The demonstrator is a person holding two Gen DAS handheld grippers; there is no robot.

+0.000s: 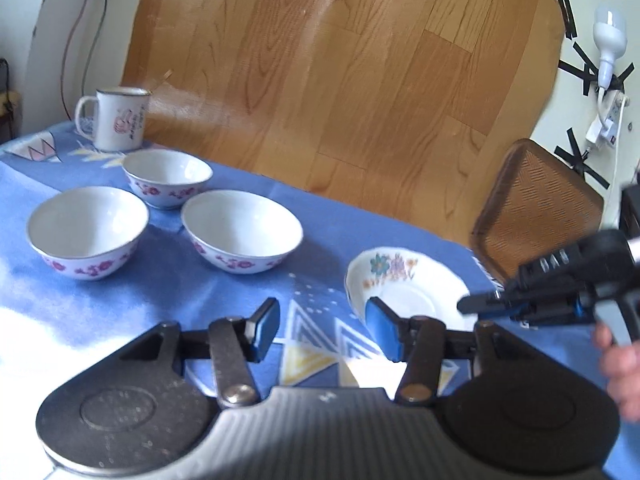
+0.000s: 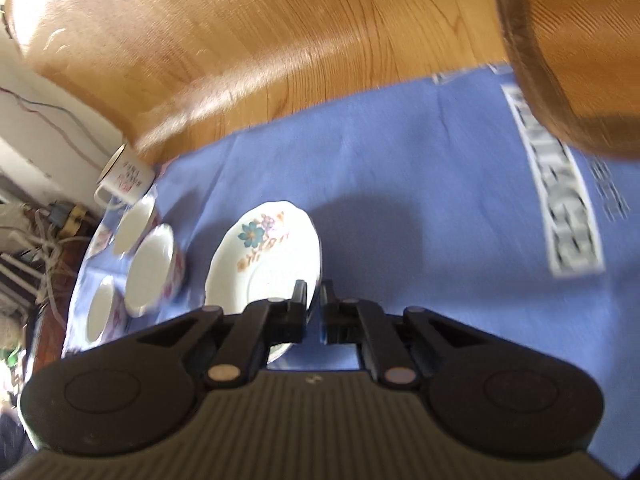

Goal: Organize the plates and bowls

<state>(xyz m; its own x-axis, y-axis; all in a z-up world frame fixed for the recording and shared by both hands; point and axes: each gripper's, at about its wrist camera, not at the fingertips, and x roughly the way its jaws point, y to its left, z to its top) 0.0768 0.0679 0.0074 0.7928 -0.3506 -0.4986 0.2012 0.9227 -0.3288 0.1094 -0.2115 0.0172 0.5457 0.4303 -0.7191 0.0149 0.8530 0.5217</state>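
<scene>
A white plate (image 1: 404, 280) with a flower print sits on the blue tablecloth (image 1: 192, 292) at the right. My right gripper (image 1: 466, 305) comes in from the right and is shut on the plate's near rim. In the right wrist view, that rim runs between the two fingers of the right gripper (image 2: 315, 292), and the plate (image 2: 264, 256) looks tilted. My left gripper (image 1: 323, 316) stands open just left of the plate, nothing between its pads. Three white bowls with pink flowers stand at the left (image 1: 86, 232) (image 1: 240, 232) (image 1: 166, 172).
A white enamel mug (image 1: 120, 120) stands behind the bowls at the table's far left. A brown woven tray (image 1: 536, 208) leans at the far right edge. A wood-grain panel (image 1: 340, 80) backs the table. A hand (image 1: 620, 360) holds the right gripper.
</scene>
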